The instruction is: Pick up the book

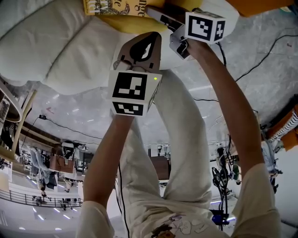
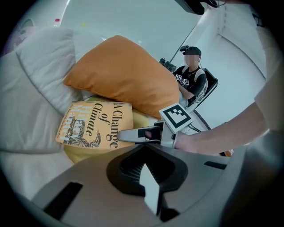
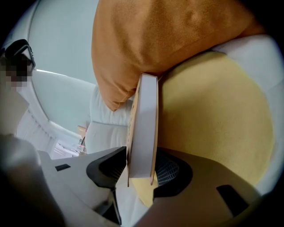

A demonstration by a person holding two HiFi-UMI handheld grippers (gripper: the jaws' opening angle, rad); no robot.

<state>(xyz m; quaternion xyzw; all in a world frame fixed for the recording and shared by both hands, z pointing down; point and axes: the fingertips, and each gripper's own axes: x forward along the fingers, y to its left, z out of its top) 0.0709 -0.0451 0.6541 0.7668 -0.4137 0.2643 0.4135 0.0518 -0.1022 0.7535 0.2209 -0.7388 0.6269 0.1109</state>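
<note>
The book (image 2: 95, 124), a yellow-orange paperback, lies on a yellow cushion (image 2: 142, 119) under the tip of an orange pillow (image 2: 128, 75). In the head view the book (image 1: 116, 6) is at the top edge. My right gripper (image 1: 158, 13) reaches its near corner. In the right gripper view the book (image 3: 144, 124) stands edge-on between the jaws of my right gripper (image 3: 142, 165), a pad lying against each cover. My left gripper (image 1: 143, 44) hovers a little short of the book, jaws together and empty; in its own view my left gripper (image 2: 146, 155) fills the bottom.
White sofa cushions (image 2: 40, 88) surround the yellow cushion on the left. A person (image 2: 191, 77) sits on a chair behind the sofa at the right. Cables run over the grey floor (image 1: 260, 69) beside my legs.
</note>
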